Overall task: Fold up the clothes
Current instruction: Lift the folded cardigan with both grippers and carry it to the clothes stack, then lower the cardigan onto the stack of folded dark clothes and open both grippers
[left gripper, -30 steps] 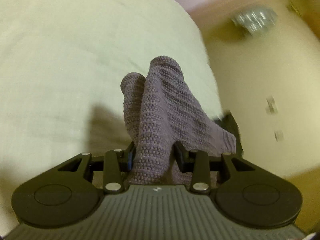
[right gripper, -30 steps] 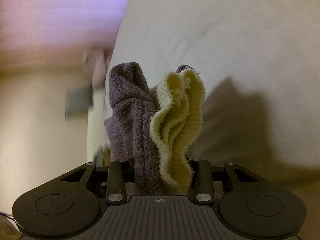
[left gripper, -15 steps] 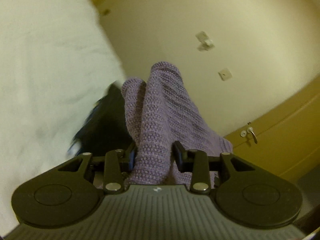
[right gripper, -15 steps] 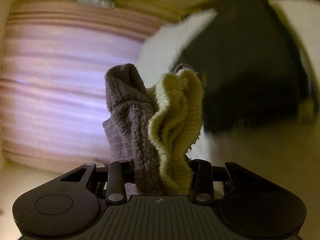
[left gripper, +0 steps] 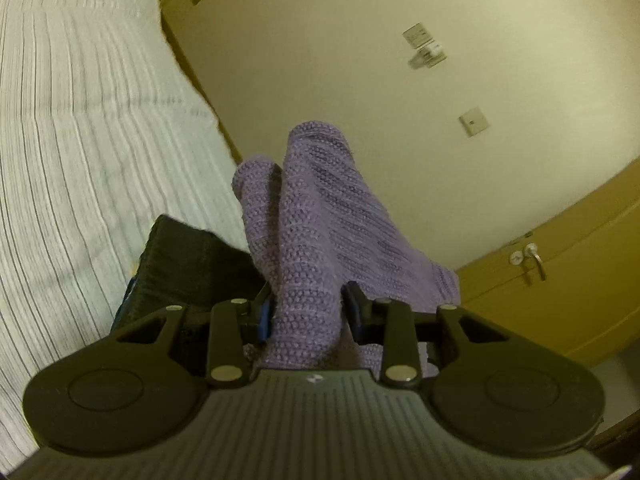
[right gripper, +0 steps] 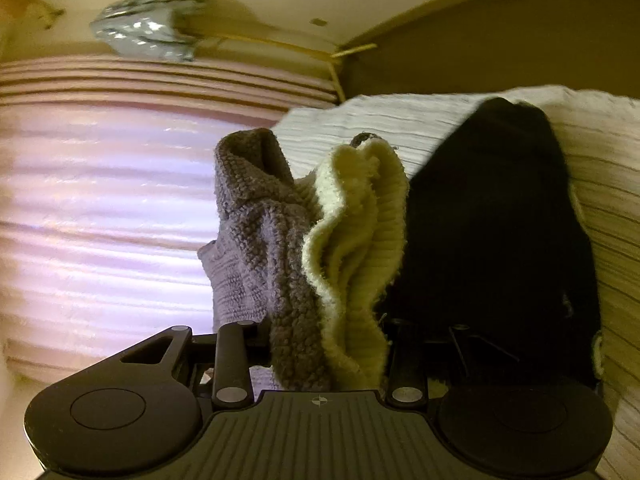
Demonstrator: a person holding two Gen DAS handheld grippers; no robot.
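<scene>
Both cameras have swung up off the bed since a second ago: the left one now faces the wall and the right one faces the curtain, while each grip on the knit looks unchanged

From the left view, the bed (left gripper: 80,152) runs down the left side, with a dark garment (left gripper: 188,260) lying on it just beside the left gripper (left gripper: 308,308). That gripper is clamped on a bunched fold of the purple knit (left gripper: 316,220), which stands up between its fingers and spills off to the right. Beyond it are the wall (left gripper: 320,60) and a yellow cupboard (left gripper: 560,288).

From the right view, the curtain (right gripper: 100,200) fills the left. The right gripper (right gripper: 324,344) pinches the knit (right gripper: 256,232) together with its cream ribbed edge (right gripper: 360,232), and the dark garment (right gripper: 488,220) lies on the bed (right gripper: 600,200) to the right.

So the knit is held up off the bed between the two tools. It looks soft, thick and limp, likely light but stretchy, so it will sag between holds. Corners or the ribbed hem seem the best places to grip, since the hem is firmer and less likely to slip
</scene>
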